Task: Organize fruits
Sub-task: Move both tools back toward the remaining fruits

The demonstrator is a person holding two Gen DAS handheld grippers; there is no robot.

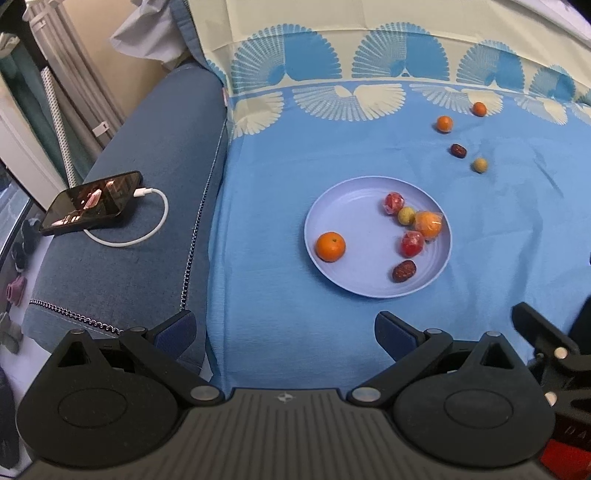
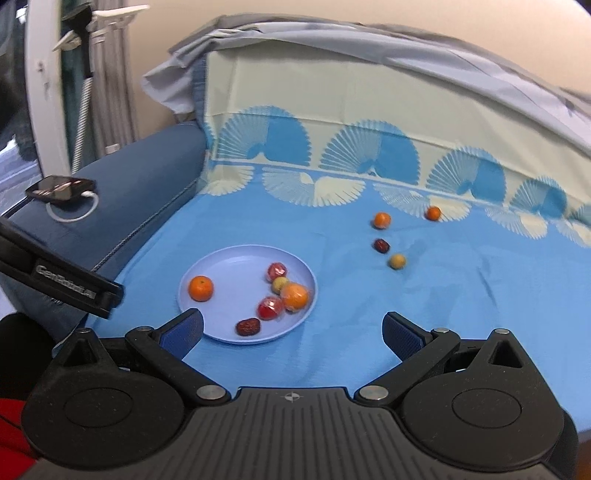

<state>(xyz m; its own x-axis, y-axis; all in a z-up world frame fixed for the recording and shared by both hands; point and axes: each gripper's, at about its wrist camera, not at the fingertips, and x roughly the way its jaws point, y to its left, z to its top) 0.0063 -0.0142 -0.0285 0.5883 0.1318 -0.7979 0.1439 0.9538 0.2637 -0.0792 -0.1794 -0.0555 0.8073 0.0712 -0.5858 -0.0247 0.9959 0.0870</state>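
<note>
A lilac plate point(image 1: 351, 273) point(image 2: 221, 328) lies on the blue cloth. It holds an orange point(image 1: 330, 246) point(image 2: 201, 288), a wrapped orange point(image 1: 428, 223) point(image 2: 294, 296), two wrapped red fruits point(image 1: 394, 202) point(image 1: 412, 243), a small yellow fruit point(image 1: 406, 215) and a dark date point(image 1: 403, 271) point(image 2: 248, 326). Beyond the plate lie two small oranges point(image 1: 444, 123) point(image 1: 479, 109), a date point(image 1: 458, 150) point(image 2: 381, 245) and a yellow fruit point(image 1: 480, 165) point(image 2: 397, 261). My left gripper point(image 1: 284, 332) is open and empty, short of the plate. My right gripper point(image 2: 291, 332) is open and empty at the plate's near rim.
A phone point(image 1: 92, 201) point(image 2: 61, 188) on a white charging cable point(image 1: 147, 225) lies on the dark blue sofa arm point(image 1: 147, 155) to the left. The patterned cloth rises up the backrest point(image 1: 369, 22) behind the fruit. Shoes lie on the floor at far left point(image 1: 16, 288).
</note>
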